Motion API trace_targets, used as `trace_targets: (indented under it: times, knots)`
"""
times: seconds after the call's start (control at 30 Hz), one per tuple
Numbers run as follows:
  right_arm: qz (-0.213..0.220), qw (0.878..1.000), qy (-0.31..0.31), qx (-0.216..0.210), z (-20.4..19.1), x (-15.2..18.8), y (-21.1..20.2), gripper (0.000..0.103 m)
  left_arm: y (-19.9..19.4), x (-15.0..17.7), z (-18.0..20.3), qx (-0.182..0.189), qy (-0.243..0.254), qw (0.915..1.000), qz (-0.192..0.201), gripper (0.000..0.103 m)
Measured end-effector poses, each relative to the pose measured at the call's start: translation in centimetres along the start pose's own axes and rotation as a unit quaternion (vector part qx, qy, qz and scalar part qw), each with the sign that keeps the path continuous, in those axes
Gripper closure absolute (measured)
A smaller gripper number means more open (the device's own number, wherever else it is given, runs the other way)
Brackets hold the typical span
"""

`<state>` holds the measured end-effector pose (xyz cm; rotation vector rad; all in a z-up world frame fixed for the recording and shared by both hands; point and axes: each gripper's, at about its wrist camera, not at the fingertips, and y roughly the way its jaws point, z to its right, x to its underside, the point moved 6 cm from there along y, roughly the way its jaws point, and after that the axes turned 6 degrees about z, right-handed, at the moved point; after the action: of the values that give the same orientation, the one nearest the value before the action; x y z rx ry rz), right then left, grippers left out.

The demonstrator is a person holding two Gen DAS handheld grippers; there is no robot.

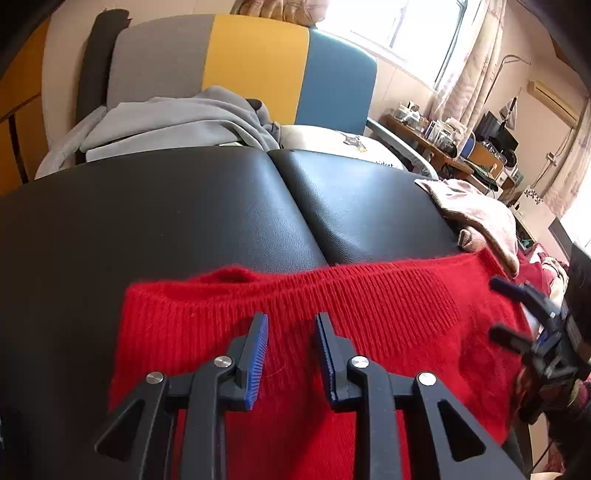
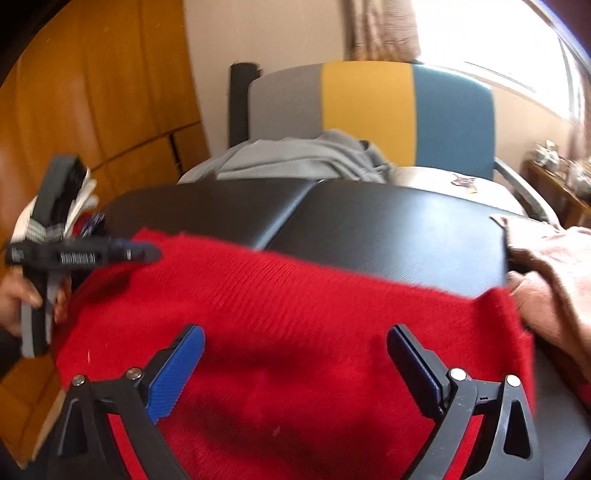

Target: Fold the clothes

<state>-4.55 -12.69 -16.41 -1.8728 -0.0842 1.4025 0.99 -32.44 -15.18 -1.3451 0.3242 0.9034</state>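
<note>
Left tongs (image 1: 290, 321): narrowly apart, nothing between, above sweater's left part.
Red sweater (image 1: 369, 314): spread on black worktop (image 1: 184, 221); judged soft, light, fuzzy, limp; grip ribbed far edge.
Right tongs (image 2: 295, 336): wide apart, over sweater.

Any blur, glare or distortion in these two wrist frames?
Left wrist: sharp, window blown out, table edge bowed by the fisheye. Right wrist: motion-smeared, left gripper and sweater soft, window glaring, dark vignette in the corners.
</note>
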Motion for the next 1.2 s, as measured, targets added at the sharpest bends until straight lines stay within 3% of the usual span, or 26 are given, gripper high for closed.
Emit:
trace_targets:
  times: [0.07, 0.13, 0.2, 0.27, 0.33, 0.4, 0.43, 0.7, 0.77, 0.8, 0.9, 1.07, 1.2]
  knots:
    - [-0.006, 1.0, 0.006, 0.007, 0.5, -0.4, 0.4, 0.013, 0.7, 0.2, 0.1, 0.001, 0.005, 0.9999, -0.009, 0.071]
    - [-0.011, 1.0, 0.013, 0.015, 1.0, -0.9, 0.9, 0.038, 1.0, 0.6, 0.3, 0.001, 0.008, 0.9999, -0.007, 0.067]
    - [-0.017, 0.999, 0.019, 0.022, 1.5, -1.3, 1.3, 0.054, 1.0, 0.9, 0.5, 0.003, 0.018, 0.9998, 0.0, 0.067]
    - [-0.022, 0.999, 0.025, 0.03, 2.0, -1.7, 1.7, 0.054, 0.8, 1.2, 0.6, 0.005, 0.029, 0.9996, 0.003, 0.068]
    - [-0.013, 0.999, 0.023, 0.032, 2.0, -1.6, 1.5, 0.062, 0.6, 1.2, 0.4, -0.004, 0.033, 0.9994, 0.008, 0.081]
    - [-0.006, 0.999, 0.027, 0.029, 2.0, -1.5, 1.3, 0.081, -0.1, 1.1, 0.3, -0.003, 0.028, 0.9994, 0.021, 0.099]
    - [-0.005, 0.999, 0.035, 0.024, 2.1, -1.4, 1.2, 0.09, -0.5, 1.0, 0.3, 0.0, 0.024, 0.9992, 0.03, 0.099]
    - [0.025, 0.999, 0.037, 0.028, 2.0, -3.8, -0.2, 0.096, -3.9, -2.5, 0.7, 0.0, 0.013, 0.9938, 0.111, 0.1]
    - [0.03, 0.998, 0.036, 0.035, 2.2, -4.3, -0.1, 0.096, -2.7, -3.0, 0.3, -0.003, 0.01, 0.9949, 0.101, 0.1]
    - [0.029, 0.998, 0.038, 0.039, 2.3, -4.3, 0.2, 0.102, -1.6, -2.7, 0.0, -0.011, 0.008, 0.996, 0.088, 0.1]
    - [0.006, 0.997, 0.053, 0.05, 3.2, -3.1, 2.0, 0.102, 1.8, -0.3, -1.5, -0.022, -0.015, 0.9987, 0.044, 0.098]
    - [-0.006, 0.996, 0.08, 0.034, 4.1, -2.1, 2.9, 0.101, 1.6, 0.1, -3.0, 0.001, -0.07, 0.9959, 0.057, 0.096]
    - [0.005, 0.993, 0.115, 0.007, 5.1, -2.0, 2.0, 0.097, -0.2, -0.2, -3.1, -0.035, -0.07, 0.9943, 0.072, 0.094]
